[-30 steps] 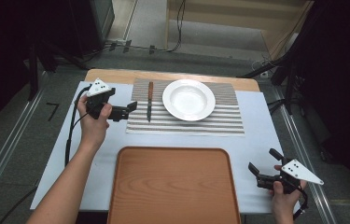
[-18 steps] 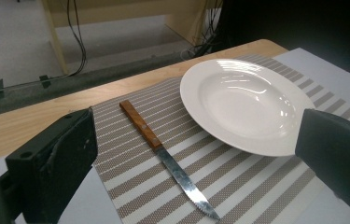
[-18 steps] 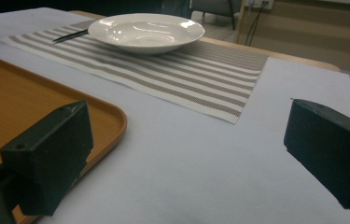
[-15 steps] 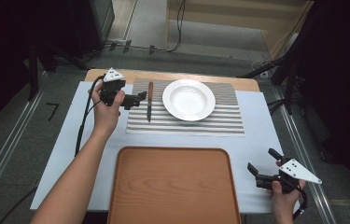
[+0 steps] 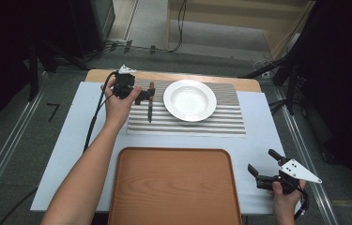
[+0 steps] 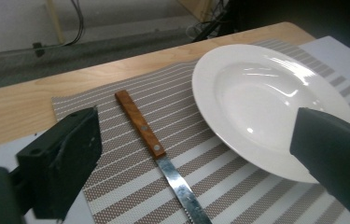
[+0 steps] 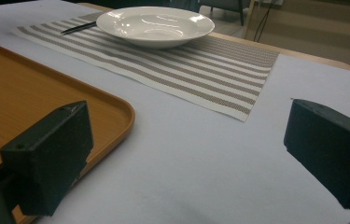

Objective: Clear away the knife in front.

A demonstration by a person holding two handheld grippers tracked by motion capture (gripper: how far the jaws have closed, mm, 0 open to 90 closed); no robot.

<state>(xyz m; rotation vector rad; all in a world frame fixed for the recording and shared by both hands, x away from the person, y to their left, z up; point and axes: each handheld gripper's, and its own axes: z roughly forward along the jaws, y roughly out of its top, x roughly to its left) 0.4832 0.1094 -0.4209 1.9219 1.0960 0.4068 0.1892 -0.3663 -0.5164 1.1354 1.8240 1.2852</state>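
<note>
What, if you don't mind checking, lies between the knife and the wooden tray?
In the high view, only striped placemat and bare white table cover lie between the knife and the tray.

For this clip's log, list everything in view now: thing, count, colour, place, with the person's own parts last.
plate: 1, white, on the striped mat, right of the knife.
knife: 1, wooden handle and metal blade, on the mat's left part, between the left gripper's open jaws.
placemat: 1, beige and white stripes, far half of the table.
tray: 1, orange-brown, near edge, bare.
table cover: 1, pale sheet, under the mat and tray.
table: 1, light wood, showing along the far edge.
left gripper: 1, black, open, over the knife handle.
right gripper: 1, black, open, near right corner, holding nothing.
forearms and hands: 2, entering from the bottom.
</note>
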